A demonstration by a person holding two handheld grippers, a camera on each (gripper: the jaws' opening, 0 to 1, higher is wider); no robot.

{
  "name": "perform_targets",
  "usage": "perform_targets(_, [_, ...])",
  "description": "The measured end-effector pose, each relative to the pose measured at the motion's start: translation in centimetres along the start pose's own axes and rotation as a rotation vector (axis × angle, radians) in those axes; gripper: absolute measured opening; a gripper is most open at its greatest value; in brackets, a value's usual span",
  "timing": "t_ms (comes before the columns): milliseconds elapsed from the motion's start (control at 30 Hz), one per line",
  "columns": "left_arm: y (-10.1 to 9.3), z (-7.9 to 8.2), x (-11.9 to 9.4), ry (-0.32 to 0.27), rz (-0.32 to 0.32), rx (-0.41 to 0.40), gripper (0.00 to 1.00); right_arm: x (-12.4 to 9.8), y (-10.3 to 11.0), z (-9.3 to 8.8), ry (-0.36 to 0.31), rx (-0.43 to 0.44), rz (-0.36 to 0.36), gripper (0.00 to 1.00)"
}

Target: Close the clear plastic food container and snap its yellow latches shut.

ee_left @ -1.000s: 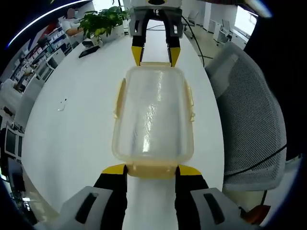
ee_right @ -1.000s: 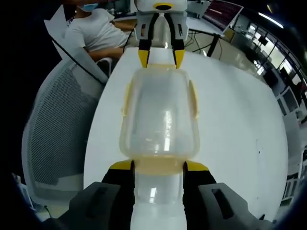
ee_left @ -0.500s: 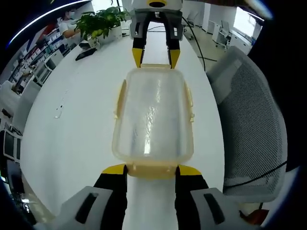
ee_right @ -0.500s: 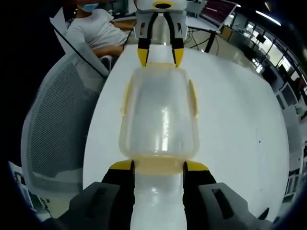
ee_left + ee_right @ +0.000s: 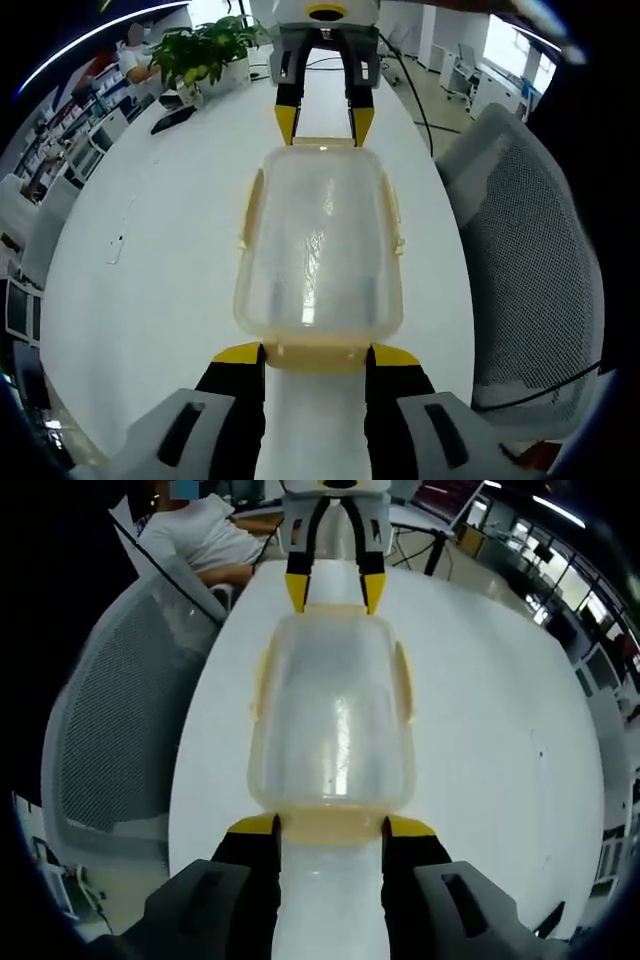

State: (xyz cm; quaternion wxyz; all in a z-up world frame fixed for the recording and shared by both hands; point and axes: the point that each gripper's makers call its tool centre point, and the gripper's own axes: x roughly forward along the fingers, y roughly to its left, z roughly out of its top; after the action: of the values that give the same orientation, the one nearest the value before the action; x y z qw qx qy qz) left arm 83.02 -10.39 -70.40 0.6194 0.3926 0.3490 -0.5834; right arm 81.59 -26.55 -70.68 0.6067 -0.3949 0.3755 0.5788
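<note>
Facing grippers (image 5: pixel 316 355) (image 5: pixel 332 827) bracketing container (image 5: pixel 320 240) ends, jaws apart.

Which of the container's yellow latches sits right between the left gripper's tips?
The end latch at the near short side of the container, between the left gripper tips. The side latches run along the long edges.

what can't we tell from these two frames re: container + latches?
- Left gripper view: the near end latch sits between the left gripper jaws; whether it is snapped shut cannot be told.
- Right gripper view: the same for the end latch at the right gripper.
- Container: hazy lid and glare hide whether anything is inside.
- Side latches: seen edge-on, engaged or not is unclear.
- Container underside: hidden by its own body.
</note>
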Motion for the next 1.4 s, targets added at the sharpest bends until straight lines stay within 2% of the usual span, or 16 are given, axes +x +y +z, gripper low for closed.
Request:
perform_targets(300, [-0.1,1.5,1.4,-0.014,-0.007,-0.005,0.32,-0.3,-0.1,-2.0,0.022,0.004,0.006,0.36])
perform_targets(800, [-0.3,2.8,3.6,-0.017,-0.024,-0.008,0.32,0.2,0.2,-4.7,0.064,0.014,0.019,0.36])
perform_targets(1400, [-0.3,3.0,4.6,0.008,-0.028,0.000,0.33,0.6,0.0,-5.7,0.088,0.003,0.022,0.37])
